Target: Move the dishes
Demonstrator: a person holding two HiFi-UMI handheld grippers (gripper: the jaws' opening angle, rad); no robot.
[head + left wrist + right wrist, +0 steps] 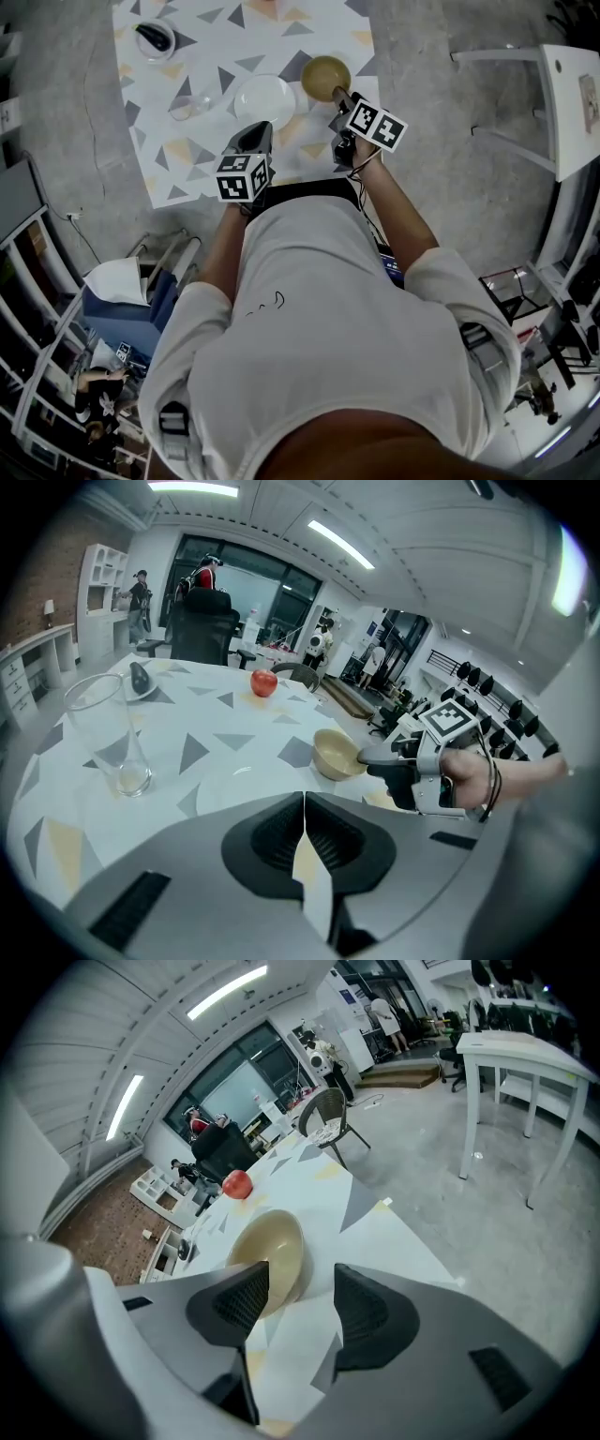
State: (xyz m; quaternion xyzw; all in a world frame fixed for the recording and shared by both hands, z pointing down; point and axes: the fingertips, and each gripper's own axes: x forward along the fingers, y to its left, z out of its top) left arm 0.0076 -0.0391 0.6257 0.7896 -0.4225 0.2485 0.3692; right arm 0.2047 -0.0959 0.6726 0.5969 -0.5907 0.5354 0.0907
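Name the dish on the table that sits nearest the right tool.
The yellow bowl: the right tool's open jaws are at its rim. The white plate lies farther left, and the dish holding a dark object sits at the far corner.

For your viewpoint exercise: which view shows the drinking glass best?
The left gripper view: the drinking glass stands large, upright, whole. The head view shows it small and faint; the right gripper view misses it.

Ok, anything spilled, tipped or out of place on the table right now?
Nothing stands out. The bowl sits level, the glass stands upright, the plate lies flat, and no spill shows. The right tool is open at the bowl's rim.
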